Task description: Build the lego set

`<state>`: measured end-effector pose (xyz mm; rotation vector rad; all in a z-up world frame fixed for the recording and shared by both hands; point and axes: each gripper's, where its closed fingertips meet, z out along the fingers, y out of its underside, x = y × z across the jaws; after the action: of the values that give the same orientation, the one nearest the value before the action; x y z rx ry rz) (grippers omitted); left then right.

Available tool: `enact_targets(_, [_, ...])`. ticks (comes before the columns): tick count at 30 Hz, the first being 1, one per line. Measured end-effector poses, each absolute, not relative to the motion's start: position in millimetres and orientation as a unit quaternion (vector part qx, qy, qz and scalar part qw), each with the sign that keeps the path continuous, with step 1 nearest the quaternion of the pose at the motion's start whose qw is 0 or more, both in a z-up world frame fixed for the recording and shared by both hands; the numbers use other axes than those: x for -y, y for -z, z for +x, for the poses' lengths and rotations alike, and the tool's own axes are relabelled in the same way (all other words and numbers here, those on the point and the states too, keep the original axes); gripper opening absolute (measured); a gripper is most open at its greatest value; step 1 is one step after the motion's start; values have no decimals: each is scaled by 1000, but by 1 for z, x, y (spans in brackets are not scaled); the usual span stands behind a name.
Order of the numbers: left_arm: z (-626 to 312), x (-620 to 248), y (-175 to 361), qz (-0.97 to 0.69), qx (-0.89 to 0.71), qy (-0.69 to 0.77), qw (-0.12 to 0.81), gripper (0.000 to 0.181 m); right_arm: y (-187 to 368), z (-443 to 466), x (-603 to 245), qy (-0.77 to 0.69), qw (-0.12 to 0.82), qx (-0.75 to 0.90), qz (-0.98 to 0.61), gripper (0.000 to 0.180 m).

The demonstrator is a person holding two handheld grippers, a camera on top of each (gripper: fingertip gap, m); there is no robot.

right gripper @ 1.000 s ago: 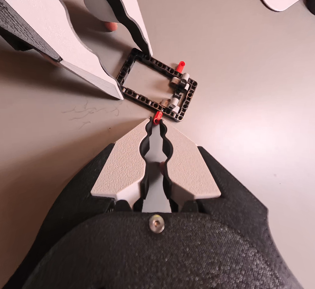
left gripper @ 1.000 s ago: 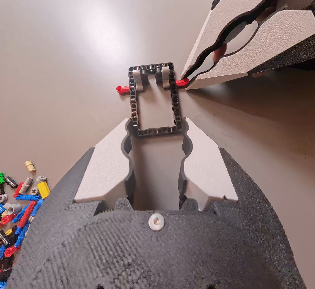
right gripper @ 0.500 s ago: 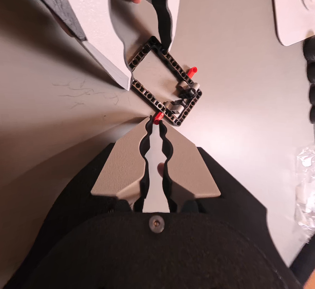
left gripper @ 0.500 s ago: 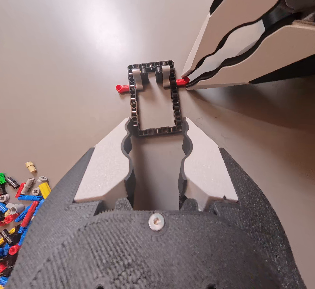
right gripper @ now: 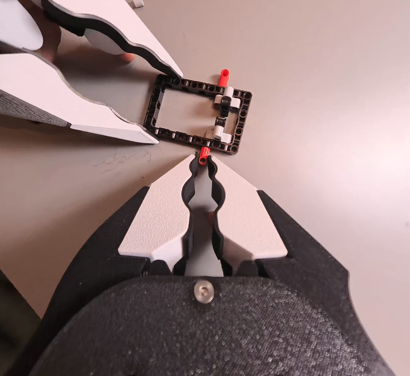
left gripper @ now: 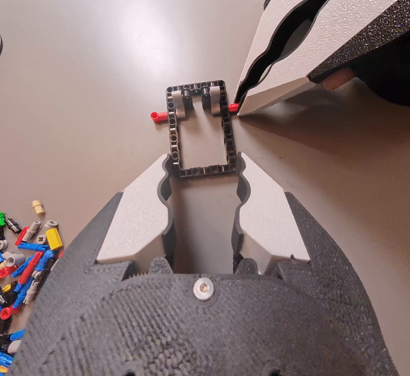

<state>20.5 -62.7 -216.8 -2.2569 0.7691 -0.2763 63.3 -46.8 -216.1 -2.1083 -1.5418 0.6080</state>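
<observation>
A: Where is the black frame [left gripper: 200, 129]?

B: Flat on the bench [left gripper: 88, 54], near end clamped by the left tongs [left gripper: 204, 161].

A: The red pin [right gripper: 204, 154]?

B: Gripped by the right tongs [right gripper: 202, 158], axis crosswise to the frame.

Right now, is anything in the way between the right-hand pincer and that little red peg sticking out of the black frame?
Nothing visible: the right gripper already has its tips around the red pin's outer end beside the black frame.
</observation>
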Motion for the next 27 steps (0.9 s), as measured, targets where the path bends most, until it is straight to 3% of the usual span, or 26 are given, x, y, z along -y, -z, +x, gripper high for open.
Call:
enact_targets(8, [20,62,217,-880,-297,99,356,58,216,63,44,-77,283,659,-693,4])
enact_targets(19, [21,62,217,-883,-296,101,350,58,215,63,43,7,314,705,-636,3])
enact_targets(27, [21,63,217,-880,-292,108,359,58,214,66,47,-226,253,532,-776,7])
